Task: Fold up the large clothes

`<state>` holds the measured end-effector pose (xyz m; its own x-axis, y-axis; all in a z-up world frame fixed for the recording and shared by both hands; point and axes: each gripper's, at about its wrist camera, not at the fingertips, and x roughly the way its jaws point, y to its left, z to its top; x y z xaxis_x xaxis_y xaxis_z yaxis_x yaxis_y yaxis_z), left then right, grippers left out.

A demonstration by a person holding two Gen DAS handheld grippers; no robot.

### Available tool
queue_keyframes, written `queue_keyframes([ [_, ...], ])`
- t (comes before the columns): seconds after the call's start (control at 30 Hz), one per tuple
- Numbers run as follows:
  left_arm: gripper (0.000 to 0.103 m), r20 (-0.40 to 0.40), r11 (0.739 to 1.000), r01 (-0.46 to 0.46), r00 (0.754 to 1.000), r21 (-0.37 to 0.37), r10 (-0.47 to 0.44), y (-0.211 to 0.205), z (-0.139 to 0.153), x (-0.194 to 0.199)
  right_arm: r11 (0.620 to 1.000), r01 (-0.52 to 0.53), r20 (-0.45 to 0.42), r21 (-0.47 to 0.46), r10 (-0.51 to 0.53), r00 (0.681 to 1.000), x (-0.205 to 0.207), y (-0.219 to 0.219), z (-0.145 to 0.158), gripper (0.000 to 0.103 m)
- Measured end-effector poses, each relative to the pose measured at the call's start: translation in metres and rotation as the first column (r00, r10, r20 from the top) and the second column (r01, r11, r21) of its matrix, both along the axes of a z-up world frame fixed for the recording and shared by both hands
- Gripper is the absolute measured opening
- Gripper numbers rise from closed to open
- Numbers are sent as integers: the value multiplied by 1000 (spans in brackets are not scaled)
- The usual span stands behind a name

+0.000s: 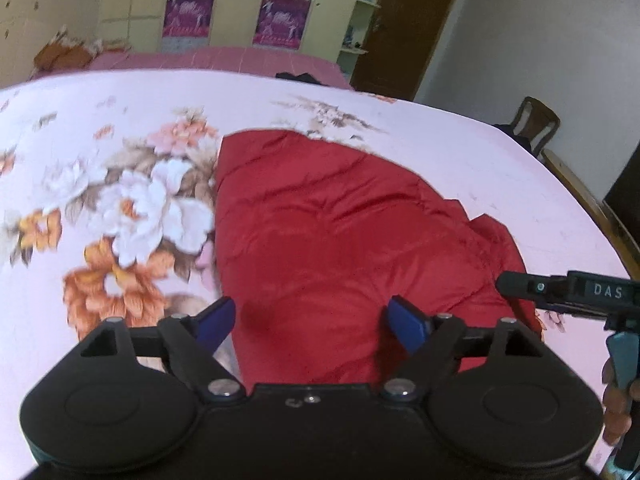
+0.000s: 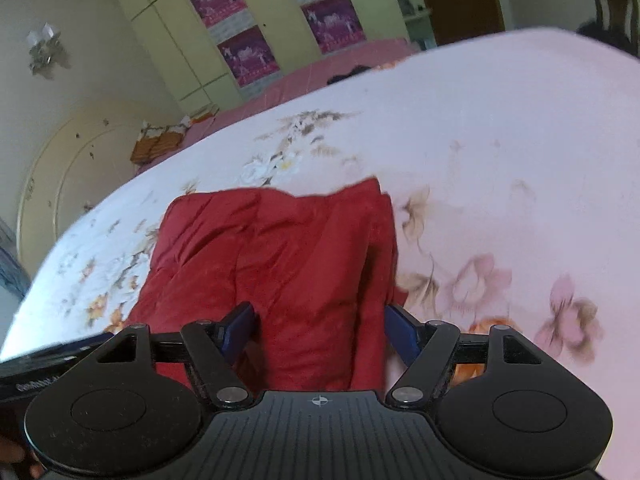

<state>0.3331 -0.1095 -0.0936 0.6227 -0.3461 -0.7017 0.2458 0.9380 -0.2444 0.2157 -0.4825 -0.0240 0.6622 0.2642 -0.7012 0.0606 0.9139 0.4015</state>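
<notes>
A red quilted garment is lying folded into a puffy, creased, roughly oblong bundle on the floral pink bedsheet, its long axis running away from both cameras toward the wardrobe. The left gripper is hovering over its near end with jaws standing wide, gripping nothing; the right gripper is likewise spread, empty.

red quilted garment lying folded, puffy and creased, resting flat on floral pink bed sheet
</notes>
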Motion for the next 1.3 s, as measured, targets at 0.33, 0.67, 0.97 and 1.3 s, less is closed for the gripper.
queue_keyframes([
  [0.33,89,-80,998,-18,997,-58,13,6,-26,7,995,10,-96,100,0,995,1,-12,-33,76],
  [0.67,76,-117,989,-57,992,-139,40,6,-31,9,988,-29,-75,151,41,996,8,-10,-41,58],
  [0.97,64,-79,991,-53,996,-120,44,2,-18,1,968,-56,-79,246,77,994,7,-18,-38,31],
  [1.3,52,2,995,-54,999,-83,54,2,14,-8,949,-93,-5,300,99,995,-11,-21,-15,26],
])
